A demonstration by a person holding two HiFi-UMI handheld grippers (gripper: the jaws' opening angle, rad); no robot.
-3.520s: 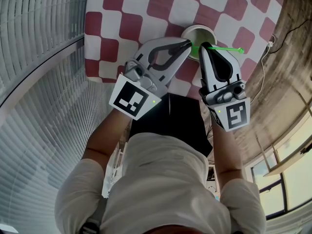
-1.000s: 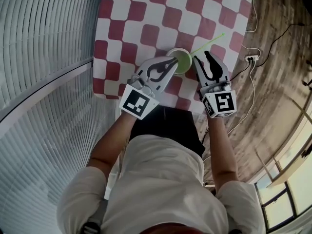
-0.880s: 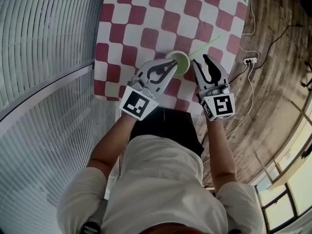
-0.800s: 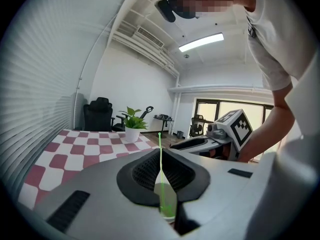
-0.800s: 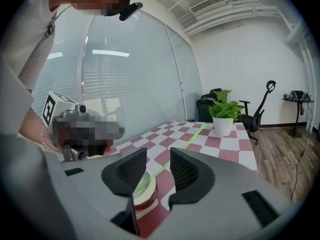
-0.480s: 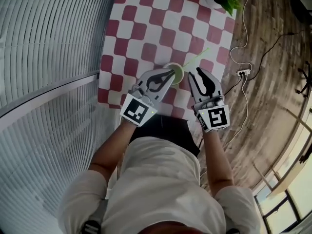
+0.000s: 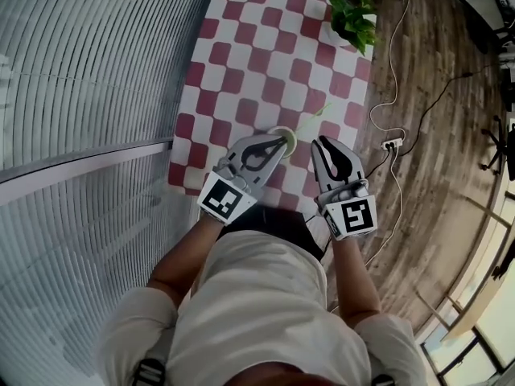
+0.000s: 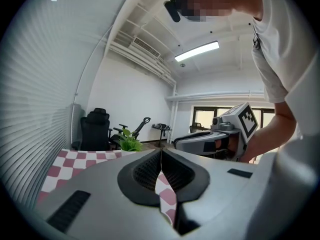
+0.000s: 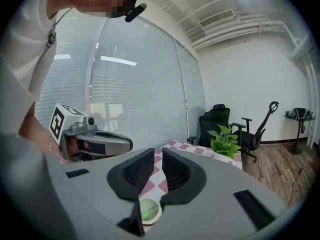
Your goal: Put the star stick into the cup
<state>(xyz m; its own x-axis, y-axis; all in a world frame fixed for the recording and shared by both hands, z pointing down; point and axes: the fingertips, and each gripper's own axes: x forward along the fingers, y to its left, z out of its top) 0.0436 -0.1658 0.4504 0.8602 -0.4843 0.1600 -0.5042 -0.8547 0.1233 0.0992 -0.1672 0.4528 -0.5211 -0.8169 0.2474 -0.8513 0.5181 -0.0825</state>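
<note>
Stick: the star stick (image 7: pixel 313 119), thin and green, stands in the cup (image 7: pixel 280 139) just above the middle of the head view. Its lower end is inside and its upper length leans out over the rim toward the upper right. The star end is too small to make out.
Cup: pale and upright on the checked cloth (image 7: pixel 265 47), near the table's lower edge. In the right gripper view it sits at the lower middle, with a green streak inside.
Left gripper: the left gripper (image 7: pixel 278 141) has its tips just beside the cup's rim. Its own view shows the jaws together with nothing between them.
Right gripper: the right gripper (image 9: pixel 158 154) is apart from the cup, on the stick's side. Its jaws stand narrow and are closing on nothing.
Handling: likely very light, slender and a little springy, with smooth plastic that could slip or flick under a hard pinch.
Hold point: mid-shaft, above the rim, with a gentle pinch.
Progress: the stick appears to be placed.
Risk: the light cup could tip under a nudge or the leaning stick's leverage.
Background: a potted plant (image 7: pixel 354 18) at the upper right.
</note>
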